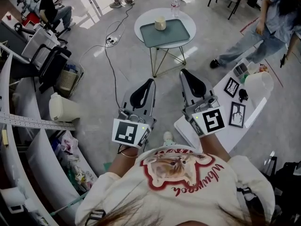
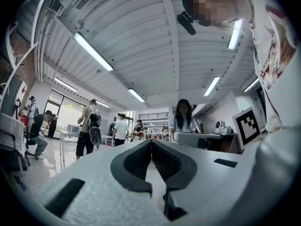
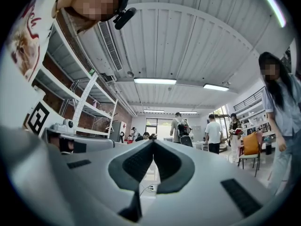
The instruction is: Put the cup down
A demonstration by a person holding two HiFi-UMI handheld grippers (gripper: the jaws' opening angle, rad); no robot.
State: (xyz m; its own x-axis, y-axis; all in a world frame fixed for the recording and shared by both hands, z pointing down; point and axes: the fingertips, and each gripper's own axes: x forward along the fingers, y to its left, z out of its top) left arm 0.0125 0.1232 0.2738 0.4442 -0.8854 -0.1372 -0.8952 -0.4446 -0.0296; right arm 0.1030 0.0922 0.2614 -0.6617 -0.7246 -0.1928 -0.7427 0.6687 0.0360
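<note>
A pale cup (image 1: 160, 23) stands on a green tray (image 1: 165, 34) on the small round white table (image 1: 141, 25), far ahead of me in the head view. My left gripper (image 1: 151, 81) is held close to my body, well short of the table, and its jaws are shut with nothing between them. My right gripper (image 1: 182, 71) is held beside it, also shut and holding nothing. In the left gripper view my left gripper (image 2: 151, 141) points up toward the room and ceiling. My right gripper (image 3: 153, 142) does likewise in its own view. The cup appears in neither gripper view.
A clear bottle (image 1: 174, 4) stands at the round table's far edge. A white table (image 1: 225, 121) with framed pictures and a white jug (image 1: 257, 84) is at my right. Shelving and a wire basket (image 1: 68, 79) lie at my left. A cable (image 1: 111, 60) crosses the floor. Several people stand around.
</note>
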